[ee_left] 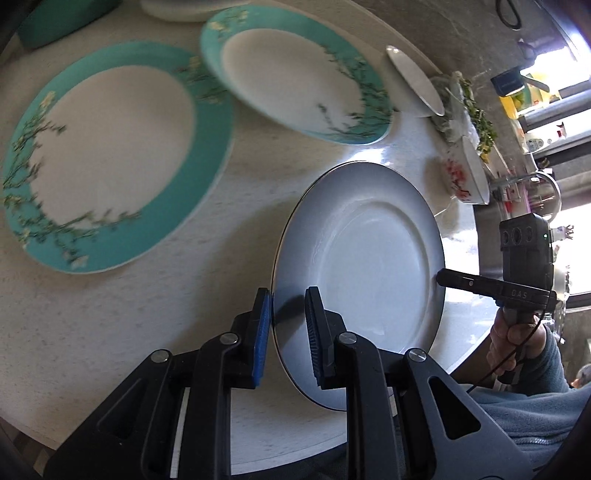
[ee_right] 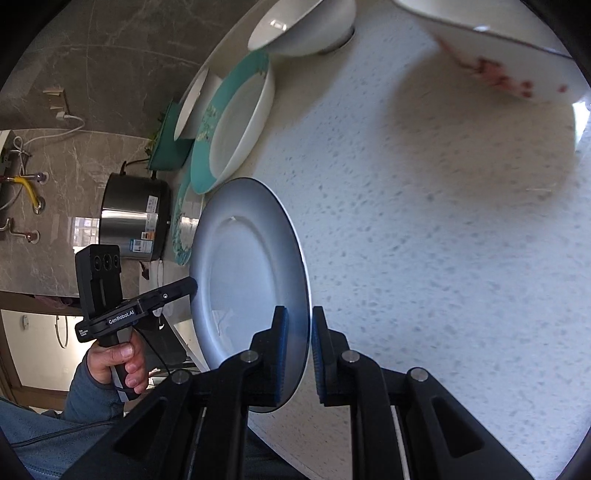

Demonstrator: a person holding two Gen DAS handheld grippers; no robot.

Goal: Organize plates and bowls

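A white plate with a dark rim (ee_left: 373, 266) is held tilted above the speckled table between both grippers. My left gripper (ee_left: 286, 332) has its blue-padded jaws around the plate's near rim with small gaps on both sides. My right gripper (ee_right: 297, 354) straddles the opposite rim of the same plate (ee_right: 251, 280), also with a gap. Each gripper shows in the other's view: the right one (ee_left: 443, 277) touches the plate's far edge, and the left one (ee_right: 190, 286) does likewise. Two teal floral plates (ee_left: 110, 155) (ee_left: 295, 74) lie on the table.
A white bowl (ee_left: 413, 81) and a red-flowered bowl (ee_left: 465, 177) sit near the table's far edge by some greens. In the right wrist view a white bowl (ee_right: 303, 26), a deep teal-rimmed dish (ee_right: 236, 122) and a steel pot (ee_right: 135, 218) stand beyond the plate.
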